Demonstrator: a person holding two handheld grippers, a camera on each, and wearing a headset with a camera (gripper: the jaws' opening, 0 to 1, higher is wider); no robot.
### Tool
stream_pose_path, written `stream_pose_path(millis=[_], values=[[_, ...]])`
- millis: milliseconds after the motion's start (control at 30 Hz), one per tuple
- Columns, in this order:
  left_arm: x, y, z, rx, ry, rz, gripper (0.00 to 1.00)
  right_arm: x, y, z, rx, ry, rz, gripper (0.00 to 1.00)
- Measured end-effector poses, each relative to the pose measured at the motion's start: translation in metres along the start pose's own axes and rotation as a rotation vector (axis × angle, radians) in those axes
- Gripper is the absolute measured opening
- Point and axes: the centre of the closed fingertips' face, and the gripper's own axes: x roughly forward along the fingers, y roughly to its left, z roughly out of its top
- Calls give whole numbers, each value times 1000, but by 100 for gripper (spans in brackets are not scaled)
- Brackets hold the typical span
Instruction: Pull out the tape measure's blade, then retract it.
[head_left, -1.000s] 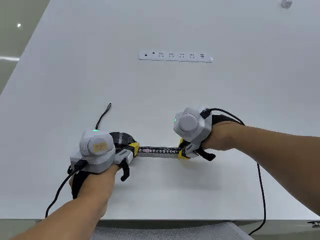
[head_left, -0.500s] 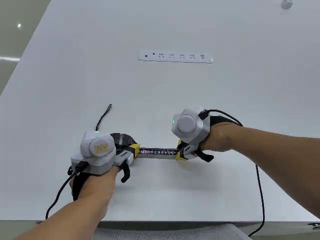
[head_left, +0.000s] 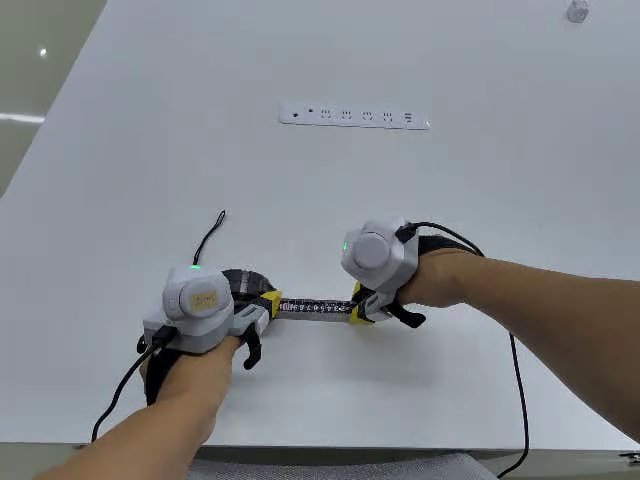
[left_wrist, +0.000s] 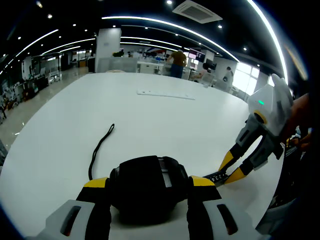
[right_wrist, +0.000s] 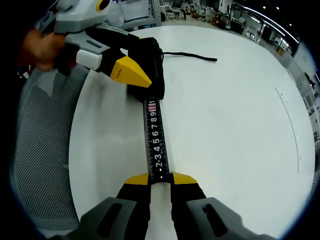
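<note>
right gripper (right_wrist: 160, 177) pinches blade (right_wrist: 153, 135) end

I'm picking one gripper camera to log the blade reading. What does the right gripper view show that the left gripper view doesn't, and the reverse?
Right gripper view: the blade runs lengthwise with numbers 2 to 9 readable, its end pinched by the right gripper, and grey mesh lies beside the table. Left gripper view: the left gripper clamps the black case from behind, and a person stands beyond the table. Both share the case, the blade, the black strap and the white table.
</note>
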Motion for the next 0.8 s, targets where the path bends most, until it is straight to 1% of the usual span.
stream_pose_path(millis=[800], values=[[-1, -1, 0, -6, -1, -5, 58, 7, 1, 12, -9, -12, 4, 14]])
